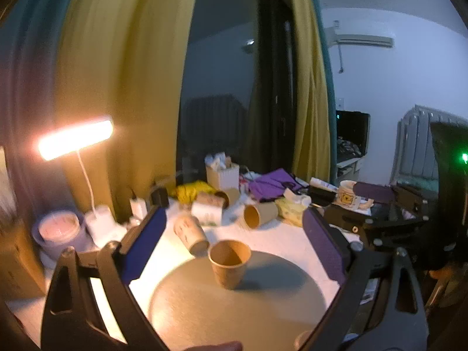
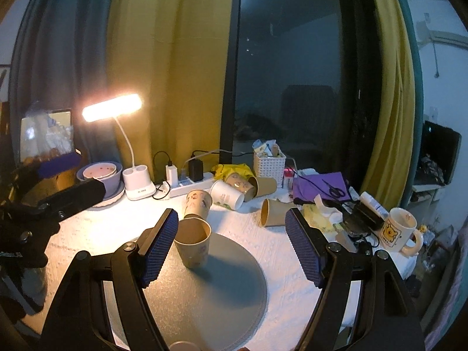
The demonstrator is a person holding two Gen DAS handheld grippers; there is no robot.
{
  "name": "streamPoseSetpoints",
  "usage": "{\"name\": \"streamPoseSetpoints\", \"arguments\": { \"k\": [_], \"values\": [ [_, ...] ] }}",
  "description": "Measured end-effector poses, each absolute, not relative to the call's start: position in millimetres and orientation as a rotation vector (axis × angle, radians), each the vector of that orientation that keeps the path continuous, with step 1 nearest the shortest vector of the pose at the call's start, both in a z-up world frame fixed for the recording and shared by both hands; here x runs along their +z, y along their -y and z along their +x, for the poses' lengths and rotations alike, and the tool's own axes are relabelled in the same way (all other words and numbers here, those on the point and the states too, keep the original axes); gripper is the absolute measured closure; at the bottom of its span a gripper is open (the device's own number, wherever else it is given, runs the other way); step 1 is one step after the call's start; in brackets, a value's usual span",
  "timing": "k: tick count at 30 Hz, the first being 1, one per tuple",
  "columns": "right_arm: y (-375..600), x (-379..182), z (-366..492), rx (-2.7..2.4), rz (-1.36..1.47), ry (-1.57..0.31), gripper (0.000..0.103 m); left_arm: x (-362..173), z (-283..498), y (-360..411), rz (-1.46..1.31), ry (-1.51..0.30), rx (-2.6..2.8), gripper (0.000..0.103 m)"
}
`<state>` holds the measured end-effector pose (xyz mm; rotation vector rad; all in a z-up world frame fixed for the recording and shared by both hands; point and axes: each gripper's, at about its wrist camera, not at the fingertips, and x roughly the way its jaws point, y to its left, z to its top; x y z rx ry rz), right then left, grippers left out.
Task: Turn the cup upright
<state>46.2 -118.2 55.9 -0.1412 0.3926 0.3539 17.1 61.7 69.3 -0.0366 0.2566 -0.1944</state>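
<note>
A brown paper cup [image 1: 229,263] stands upright, mouth up, on the round grey mat [image 1: 234,316]; it also shows in the right wrist view [image 2: 193,241] on the mat [image 2: 216,298]. My left gripper [image 1: 234,234] is open and empty, its fingers either side of and nearer than the cup. My right gripper [image 2: 232,242] is open and empty; its left pad [image 2: 161,242] is close beside the cup. A patterned cup [image 2: 198,203] stands mouth down just behind the upright one. A brown cup [image 2: 273,212] lies on its side.
More cups [image 2: 234,190] lie tipped at the back. A lit desk lamp [image 2: 112,108], power strip [image 2: 187,182], bowls [image 2: 101,174], white basket [image 2: 269,163], purple folder with scissors [image 2: 321,188] and a Pooh mug [image 2: 399,229] crowd the white table.
</note>
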Motion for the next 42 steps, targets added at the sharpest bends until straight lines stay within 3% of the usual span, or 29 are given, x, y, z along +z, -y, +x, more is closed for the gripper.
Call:
{"name": "streamPoseSetpoints", "arguments": {
  "k": [42],
  "values": [
    [111.3,47.8,52.1,0.348,-0.163,-0.429,0.025,54.2,17.7,-64.6,-0.036,-0.294,-0.192,0.008]
  ]
}}
